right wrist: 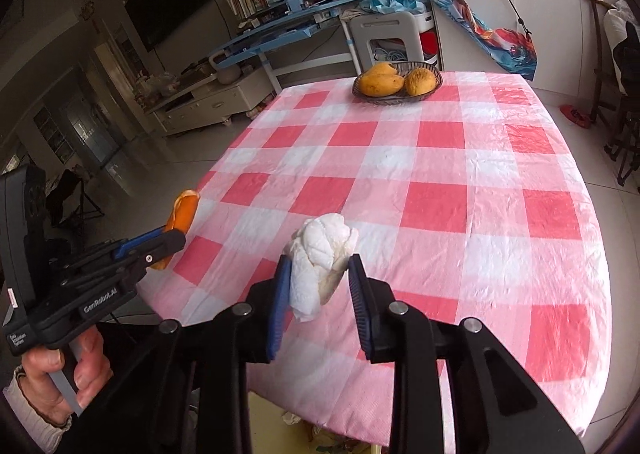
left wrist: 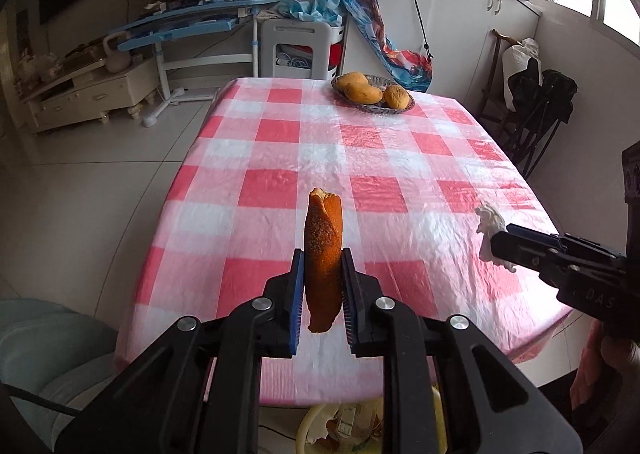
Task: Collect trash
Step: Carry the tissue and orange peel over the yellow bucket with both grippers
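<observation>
The orange peel [left wrist: 323, 262] stands upright between the blue pads of the left gripper [left wrist: 322, 274], pinched about its middle, its torn top rising above the fingertips and its lower end hanging below them; it is held in the air above the near edge of the table [left wrist: 280, 158]; in the right wrist view the same peel [right wrist: 185, 210] juts from the left gripper [right wrist: 176, 232] at the table's left edge. The crumpled white tissue [right wrist: 322, 258] sits clamped between the pads of the right gripper [right wrist: 320, 266], bulging above the fingertips and lifted clear of the checked cloth; from the left wrist view it [left wrist: 490, 224] shows at the tip of the right gripper [left wrist: 496, 244], over the table's right side. A hand [right wrist: 60, 378] grasps the left gripper's handle. At the far end a basket [left wrist: 374, 104] holds mangoes [left wrist: 362, 88]; below the near edge, a bin [left wrist: 320, 426] with scraps is partly visible.
</observation>
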The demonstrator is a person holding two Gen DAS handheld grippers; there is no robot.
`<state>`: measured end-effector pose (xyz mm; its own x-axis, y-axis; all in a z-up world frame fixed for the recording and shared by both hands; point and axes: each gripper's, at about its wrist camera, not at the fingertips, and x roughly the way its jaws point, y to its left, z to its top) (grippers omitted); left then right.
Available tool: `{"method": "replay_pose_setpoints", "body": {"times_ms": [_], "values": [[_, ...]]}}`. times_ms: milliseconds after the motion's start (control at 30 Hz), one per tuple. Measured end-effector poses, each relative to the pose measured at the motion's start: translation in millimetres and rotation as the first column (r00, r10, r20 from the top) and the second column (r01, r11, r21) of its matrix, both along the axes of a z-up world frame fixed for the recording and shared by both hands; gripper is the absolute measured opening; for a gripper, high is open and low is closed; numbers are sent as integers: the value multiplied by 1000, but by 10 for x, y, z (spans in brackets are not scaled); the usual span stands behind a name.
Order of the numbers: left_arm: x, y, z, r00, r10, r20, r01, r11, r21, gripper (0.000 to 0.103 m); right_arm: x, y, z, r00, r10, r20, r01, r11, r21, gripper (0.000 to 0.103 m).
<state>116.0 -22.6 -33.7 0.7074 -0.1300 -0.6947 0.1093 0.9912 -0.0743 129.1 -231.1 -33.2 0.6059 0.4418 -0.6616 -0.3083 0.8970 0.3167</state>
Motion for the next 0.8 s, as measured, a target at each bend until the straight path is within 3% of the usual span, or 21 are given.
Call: {"method": "replay_pose_setpoints", "body": {"times_ms": [200,367,800], "values": [[-462,78,29,999,-12,37,10,999,38,17,-275,74,-46,999,-35,31,35,999,0,30],[-735,240,56,999,-4,48,3,1000,20,17,-495,156,-95,998,-53,43,54,999,-7,30],[-1027,481,90,998,14,61,-13,1000,-25,17,-906,377,-251,998,-49,29,50,998,-26,30]]}}
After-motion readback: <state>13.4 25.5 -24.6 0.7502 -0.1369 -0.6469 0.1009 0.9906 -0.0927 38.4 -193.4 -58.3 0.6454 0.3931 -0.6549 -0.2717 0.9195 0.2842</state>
